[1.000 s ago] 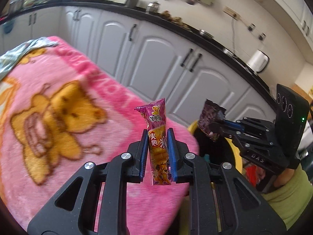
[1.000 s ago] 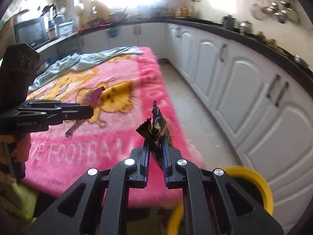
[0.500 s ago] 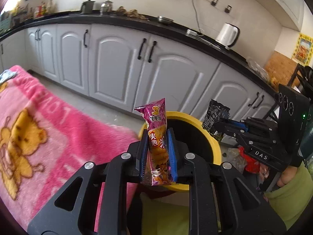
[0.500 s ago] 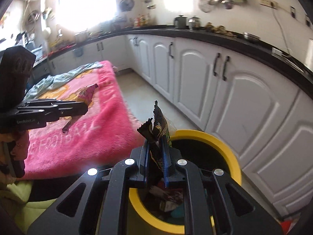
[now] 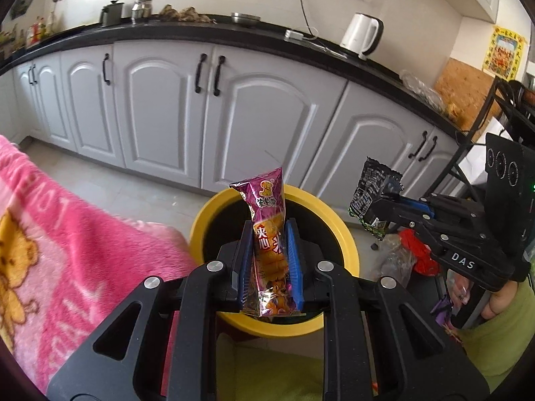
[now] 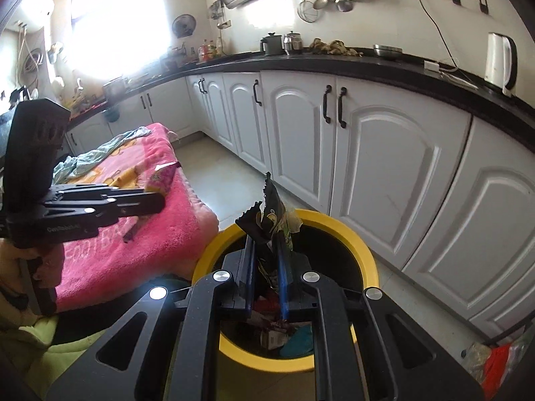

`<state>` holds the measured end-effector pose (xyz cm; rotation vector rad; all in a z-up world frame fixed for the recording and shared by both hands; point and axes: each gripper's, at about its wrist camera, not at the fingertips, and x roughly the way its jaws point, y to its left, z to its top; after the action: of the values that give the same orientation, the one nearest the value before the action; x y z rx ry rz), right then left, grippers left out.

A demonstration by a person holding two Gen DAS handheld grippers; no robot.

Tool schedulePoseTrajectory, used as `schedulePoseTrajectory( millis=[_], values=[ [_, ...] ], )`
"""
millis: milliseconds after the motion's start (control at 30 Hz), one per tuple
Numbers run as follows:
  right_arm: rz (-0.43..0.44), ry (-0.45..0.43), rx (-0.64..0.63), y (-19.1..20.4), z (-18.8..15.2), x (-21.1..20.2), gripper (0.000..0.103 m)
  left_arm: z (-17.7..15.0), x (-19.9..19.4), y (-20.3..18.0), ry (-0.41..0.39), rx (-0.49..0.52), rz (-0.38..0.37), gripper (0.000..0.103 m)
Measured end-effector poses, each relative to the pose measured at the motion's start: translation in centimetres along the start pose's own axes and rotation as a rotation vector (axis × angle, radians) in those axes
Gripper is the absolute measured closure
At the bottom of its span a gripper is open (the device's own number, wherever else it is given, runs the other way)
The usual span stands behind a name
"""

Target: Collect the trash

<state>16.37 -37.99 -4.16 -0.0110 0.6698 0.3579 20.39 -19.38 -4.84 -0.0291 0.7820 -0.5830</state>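
Observation:
My left gripper (image 5: 269, 230) is shut on a purple and orange snack wrapper (image 5: 267, 220), which stands upright between its blue pads over the yellow-rimmed trash bin (image 5: 347, 250). My right gripper (image 6: 265, 239) is shut on a crumpled black wrapper (image 6: 267, 217) above the same bin (image 6: 367, 260), which holds several scraps. In the left wrist view the right gripper (image 5: 376, 205) comes in from the right with the black wrapper (image 5: 371, 197) beside the bin. In the right wrist view the left gripper (image 6: 160, 197) reaches in from the left with its wrapper (image 6: 162, 177).
A pink bear-print blanket (image 5: 50, 234) covers the surface left of the bin. White cabinets (image 5: 250, 117) under a black counter run behind it. Red and clear bags (image 5: 411, 254) lie on the floor to the right. A person's hand (image 5: 498, 304) and green sleeve show.
Both grippers swung away from the pink blanket toward the yellow bin, carrying their wrappers. The bin now sits right under both sets of fingers. Neither grip has changed.

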Motion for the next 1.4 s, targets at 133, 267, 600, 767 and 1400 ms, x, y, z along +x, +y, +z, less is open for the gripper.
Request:
schedulePoseTrajectory(
  millis=[133, 267, 600, 767, 1400],
  values=[
    [0.002, 0.015, 0.016, -0.3, -0.3, 0.2, 0.092, -0.2, 1.6, -0.7, 0.02, 0.005, -0.019, 0.089],
    [0.016, 0.052, 0.042, -0.5, -0.9, 1.3, 0.091, -0.5, 3.4, -0.9, 0.043, 0.003, -0.032, 0.088],
    [-0.048, 0.047, 0.094, -1.4, -1.3, 1.2, 0.054, -0.8, 3.6, -0.5, 0.047, -0.015, 0.005, 0.036],
    [-0.066, 0.025, 0.081, -0.6, -1.3, -0.5, 0.042, -0.7, 2.0, -0.1, 0.023, -0.026, 0.018, 0.021],
    [-0.213, -0.227, 0.001, 9.1, -1.8, -8.9, 0.006, -3.6, -10.3, 1.4, -0.2, -0.073, 0.196, 0.011]
  ],
)
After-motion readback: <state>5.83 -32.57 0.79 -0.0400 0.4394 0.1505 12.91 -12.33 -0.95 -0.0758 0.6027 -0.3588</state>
